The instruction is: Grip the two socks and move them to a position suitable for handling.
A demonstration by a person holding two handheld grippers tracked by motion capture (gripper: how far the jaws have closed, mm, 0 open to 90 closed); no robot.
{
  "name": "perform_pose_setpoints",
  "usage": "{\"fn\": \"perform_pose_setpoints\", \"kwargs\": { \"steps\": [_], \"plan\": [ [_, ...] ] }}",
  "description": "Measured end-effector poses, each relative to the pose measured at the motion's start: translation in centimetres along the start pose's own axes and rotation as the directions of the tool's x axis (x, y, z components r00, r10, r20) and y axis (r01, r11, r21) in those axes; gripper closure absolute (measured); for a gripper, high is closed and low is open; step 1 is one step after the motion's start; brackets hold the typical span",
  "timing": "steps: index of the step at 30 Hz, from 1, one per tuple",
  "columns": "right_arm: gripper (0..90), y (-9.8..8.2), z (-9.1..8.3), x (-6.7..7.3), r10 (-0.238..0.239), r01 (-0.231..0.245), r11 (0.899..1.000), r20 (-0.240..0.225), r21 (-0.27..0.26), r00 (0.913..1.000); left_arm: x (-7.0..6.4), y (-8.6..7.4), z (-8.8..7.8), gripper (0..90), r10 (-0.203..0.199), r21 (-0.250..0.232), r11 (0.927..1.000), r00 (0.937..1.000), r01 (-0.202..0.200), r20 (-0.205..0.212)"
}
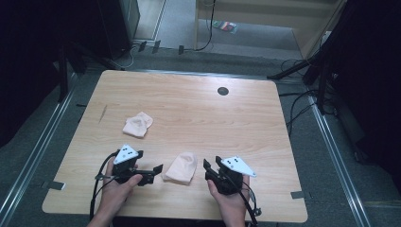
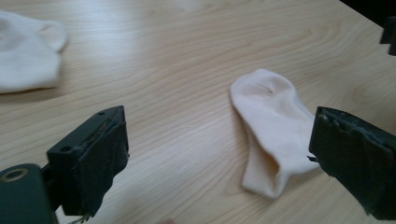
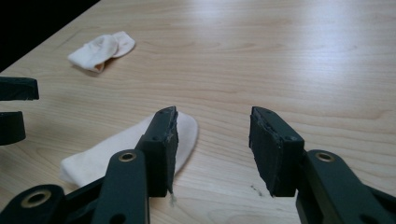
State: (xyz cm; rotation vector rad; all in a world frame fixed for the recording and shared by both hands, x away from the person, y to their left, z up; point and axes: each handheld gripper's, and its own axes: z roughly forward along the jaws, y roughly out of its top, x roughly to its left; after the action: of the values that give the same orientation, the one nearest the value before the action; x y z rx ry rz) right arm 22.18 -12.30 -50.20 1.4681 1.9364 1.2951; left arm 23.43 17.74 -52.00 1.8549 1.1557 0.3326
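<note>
A pale peach sock (image 1: 181,168) lies flat on the wooden table (image 1: 198,109) near its front edge, between my two grippers. My left gripper (image 1: 155,174) is just left of it and points at it, its jaws open wide with bare wood between them (image 2: 219,116); the sock (image 2: 273,121) lies by the right-hand jaw. My right gripper (image 1: 212,163) stands just right of the sock, open with nothing between its jaws (image 3: 215,114); the sock (image 3: 107,151) lies beside and behind the left-hand jaw. A second sock (image 1: 138,124), folded over, lies farther back on the left.
The second sock (image 2: 25,51) (image 3: 100,50) is well apart from both grippers. A round black cable hole (image 1: 222,91) sits near the table's far edge. The left gripper's jaws (image 3: 14,107) show at the left edge of the right gripper view.
</note>
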Motion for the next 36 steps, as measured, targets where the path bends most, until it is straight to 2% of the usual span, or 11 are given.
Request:
{"fn": "perform_pose_setpoints", "kwargs": {
  "steps": [2,5,9,14,19,21,23,25,28,31,36],
  "plan": [
    [54.9,-0.1,0.6,-0.3,-0.013,0.014,0.999,-0.006,0.04,0.9999,-0.4,0.0,0.8,9.1,-0.009,0.025,0.9997,0.9999,0.008,0.01],
    [56.8,-0.3,2.1,-0.3,0.002,0.001,0.997,-0.037,0.08,0.9993,-0.6,-0.3,1.0,13.8,-0.002,0.038,0.9993,0.9999,0.003,-0.013],
    [54.3,-0.2,4.8,0.6,0.013,-0.001,0.99,-0.085,0.143,0.9963,0.6,-0.5,-0.2,15.9,-0.011,0.025,0.9996,0.999,0.012,-0.044],
    [54.2,-0.4,7.1,1.0,-0.009,0.02,0.983,-0.061,0.18,0.9981,2.3,-1.2,-1.7,18.8,-0.019,0.016,0.9997,0.9946,0.021,-0.102],
    [58.5,-0.8,7.7,1.5,-0.027,0.038,0.981,-0.062,0.193,0.9977,3.0,-1.4,-1.9,19.9,-0.042,0.013,0.9989,0.9925,0.044,-0.114],
    [64.9,-0.9,7.8,2.1,-0.056,0.068,0.979,-0.067,0.193,0.9962,3.0,-1.4,-1.8,20.0,-0.041,0.014,0.999,0.9926,0.043,-0.114],
    [77.9,-1.1,7.8,2.3,-0.089,0.098,0.974,-0.05,0.205,0.9947,2.9,-1.4,-1.7,20.1,-0.037,0.015,0.9991,0.9926,0.039,-0.116],
    [87.6,-1.1,7.7,2.3,-0.089,0.096,0.973,-0.04,0.208,0.9952,2.8,-1.4,-1.6,20.0,-0.038,0.014,0.9991,0.9924,0.04,-0.117],
    [88.7,-0.8,7.0,1.7,-0.056,0.065,0.978,-0.049,0.197,0.9972,3.1,-1.4,-1.8,19.4,-0.041,0.009,0.9991,0.9916,0.042,-0.123],
    [88.8,0.1,5.3,0.7,-0.039,0.044,0.989,-0.037,0.14,0.9986,3.5,-1.4,-2.1,19.3,-0.051,0.0,0.9987,0.9904,0.052,-0.128],
    [88.9,2.3,1.8,-1.7,-0.015,0.014,0.999,0.037,0.036,0.9992,4.2,-1.2,-2.5,19.3,-0.069,-0.017,0.9976,0.9878,0.067,-0.139]
  ]
}}
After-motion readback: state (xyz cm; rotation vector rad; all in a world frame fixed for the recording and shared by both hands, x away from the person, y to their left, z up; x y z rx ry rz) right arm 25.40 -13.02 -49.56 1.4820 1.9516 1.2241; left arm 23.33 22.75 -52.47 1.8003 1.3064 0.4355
